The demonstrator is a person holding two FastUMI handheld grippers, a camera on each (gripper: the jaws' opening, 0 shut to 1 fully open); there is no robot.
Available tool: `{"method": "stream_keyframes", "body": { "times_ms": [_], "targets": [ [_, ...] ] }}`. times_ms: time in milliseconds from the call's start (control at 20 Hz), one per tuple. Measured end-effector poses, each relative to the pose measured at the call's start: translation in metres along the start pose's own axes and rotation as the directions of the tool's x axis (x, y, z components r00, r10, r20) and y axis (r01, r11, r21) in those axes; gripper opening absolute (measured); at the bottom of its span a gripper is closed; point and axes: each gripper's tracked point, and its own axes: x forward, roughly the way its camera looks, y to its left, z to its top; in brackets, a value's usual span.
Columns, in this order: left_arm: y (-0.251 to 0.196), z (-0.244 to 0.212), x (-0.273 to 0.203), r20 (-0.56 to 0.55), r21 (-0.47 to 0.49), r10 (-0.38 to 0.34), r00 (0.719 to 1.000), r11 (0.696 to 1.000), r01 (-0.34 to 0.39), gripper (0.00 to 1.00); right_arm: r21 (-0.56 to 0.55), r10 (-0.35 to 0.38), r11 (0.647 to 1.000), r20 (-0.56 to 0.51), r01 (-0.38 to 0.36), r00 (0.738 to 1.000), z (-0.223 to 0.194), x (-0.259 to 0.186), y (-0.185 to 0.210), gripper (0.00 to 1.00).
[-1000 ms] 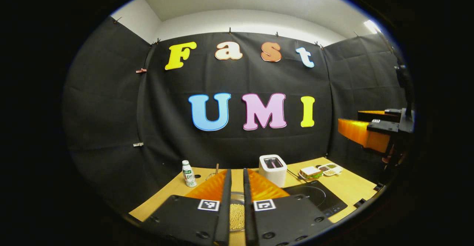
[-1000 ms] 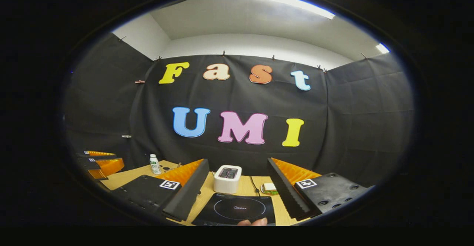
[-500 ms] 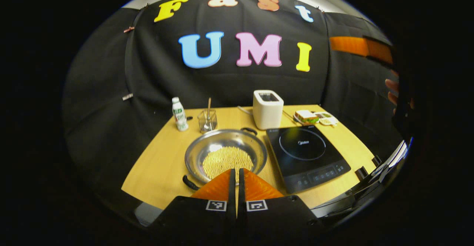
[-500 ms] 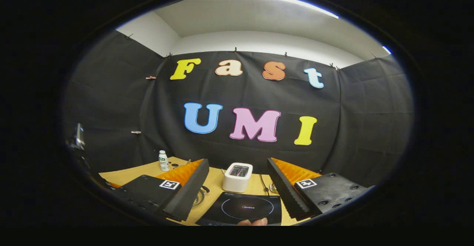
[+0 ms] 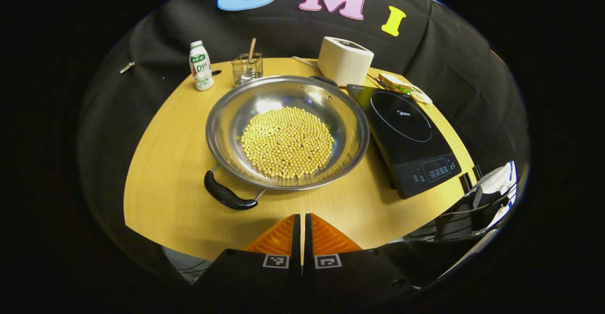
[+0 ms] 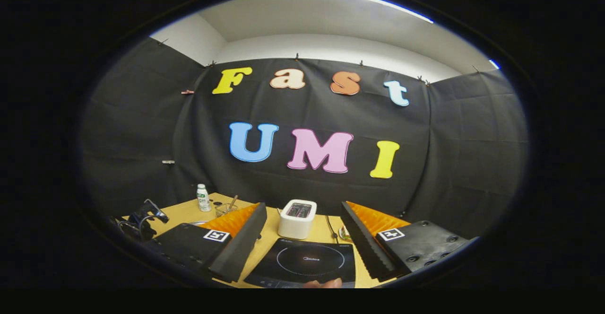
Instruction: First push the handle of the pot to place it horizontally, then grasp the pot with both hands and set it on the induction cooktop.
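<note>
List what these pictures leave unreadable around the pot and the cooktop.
- Pot: its far handle is mostly hidden behind the rim in the left gripper view.
- Induction cooktop: its near edge is cut off in the right gripper view.
- Cooktop's control panel: markings too small in the left gripper view.

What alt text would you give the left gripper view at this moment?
A wide steel pot of yellow beans sits on a wooden table, its near black handle angled left, beside a black induction cooktop. The left gripper hovers shut at the table's near edge.
</note>
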Motion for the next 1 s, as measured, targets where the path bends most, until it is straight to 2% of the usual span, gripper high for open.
{"method": "stream_keyframes", "body": {
  "times_ms": [250,350,450,1000],
  "targets": [
    [0.03,0.013,0.014,-0.065,0.015,-0.031,0.997,0.999,0.032,0.05,-0.009,-0.06,0.998,-0.003,0.06,0.998,-0.003,-0.012,-0.017,0.98],
    [0.032,0.016,0.016,-0.085,-0.01,-0.074,0.994,0.997,0.074,0.05,-0.015,-0.082,0.997,-0.004,0.082,0.997,-0.003,-0.015,-0.022,0.96],
    [0.037,0.017,0.019,-0.101,-0.002,-0.087,0.991,0.996,0.087,0.05,-0.02,-0.098,0.995,-0.005,0.098,0.995,-0.004,-0.018,-0.026,0.98],
    [0.111,0.033,0.021,-0.145,0.097,-0.005,0.989,0.995,0.02,0.05,-0.036,-0.138,0.99,-0.023,0.137,0.99,-0.01,-0.027,-0.023,0.96]
  ]
}}
